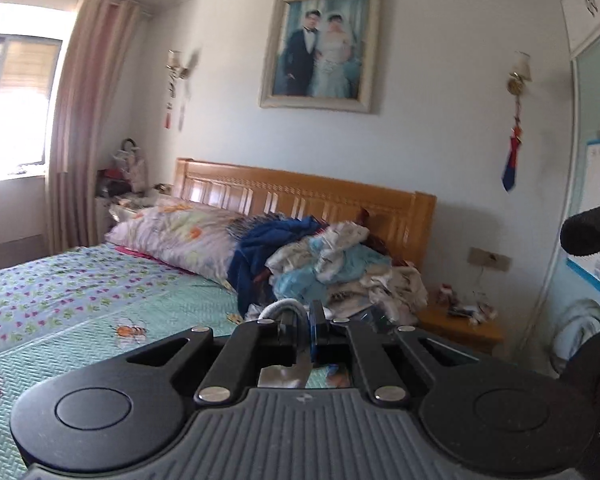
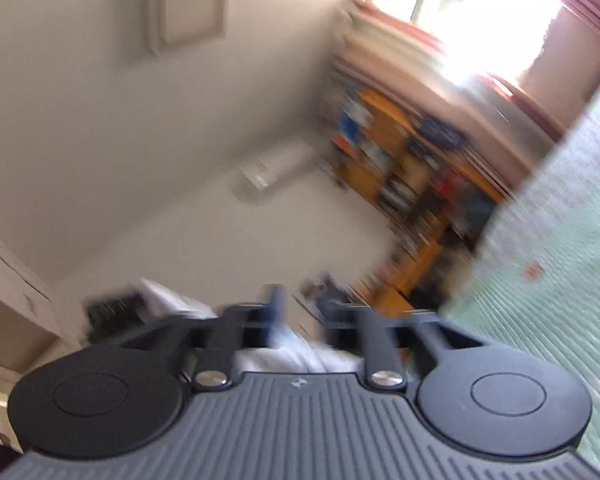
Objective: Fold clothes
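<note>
In the left wrist view my left gripper [image 1: 305, 322] is shut on a fold of white cloth [image 1: 286, 307], held above the bed [image 1: 80, 304]. A heap of crumpled clothes [image 1: 332, 268], blue, white and pale, lies by the wooden headboard [image 1: 300, 192] beyond the fingers. In the right wrist view, which is tilted and badly blurred, my right gripper [image 2: 300, 310] has its fingers apart. White cloth [image 2: 296, 354] shows below and between them; whether it touches the fingers I cannot tell. The green bedspread [image 2: 540, 280] fills the right edge.
A floral pillow [image 1: 176, 236] lies left of the heap. A wooden nightstand [image 1: 460, 328] stands right of the bed. A person's capped head [image 1: 596, 236] is at the right edge. A cluttered wooden shelf [image 2: 412, 168] and a bright window [image 2: 480, 8] show in the right wrist view.
</note>
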Demonstrator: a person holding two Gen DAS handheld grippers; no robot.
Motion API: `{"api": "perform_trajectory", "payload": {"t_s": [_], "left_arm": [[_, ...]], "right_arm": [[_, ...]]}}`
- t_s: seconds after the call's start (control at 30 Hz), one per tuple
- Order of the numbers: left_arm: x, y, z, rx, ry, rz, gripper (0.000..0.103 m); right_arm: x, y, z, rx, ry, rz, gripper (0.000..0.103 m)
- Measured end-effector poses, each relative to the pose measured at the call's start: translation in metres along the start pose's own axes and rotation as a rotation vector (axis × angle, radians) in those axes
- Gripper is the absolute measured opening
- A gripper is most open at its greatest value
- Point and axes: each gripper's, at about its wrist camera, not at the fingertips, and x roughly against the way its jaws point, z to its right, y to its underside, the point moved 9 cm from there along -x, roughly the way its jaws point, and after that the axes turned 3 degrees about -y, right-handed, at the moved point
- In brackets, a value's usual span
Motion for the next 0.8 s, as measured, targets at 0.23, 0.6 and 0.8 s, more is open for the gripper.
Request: {"api": "perform_trajectory", "payload": {"t_s": [0.23, 0.6, 0.8], "left_arm": [[-0.015, 0.04, 0.024, 0.025, 0.075, -0.065, 0.009], [-0.067, 0.109, -0.003, 0.185, 0.091, -0.158, 0.008], [-0.07, 0.051, -0.013, 0.118, 0.083, -0.077, 0.008]], "right_arm": [[-0.024, 0.115, 0.074, -0.063, 0.197, -0.217, 0.093], [-0.073, 0.19, 0.052, 0.064, 0.221, -0.381, 0.001], [0.0, 0.064, 0.021, 0.174, 0.302, 0.017, 0.005]]}}
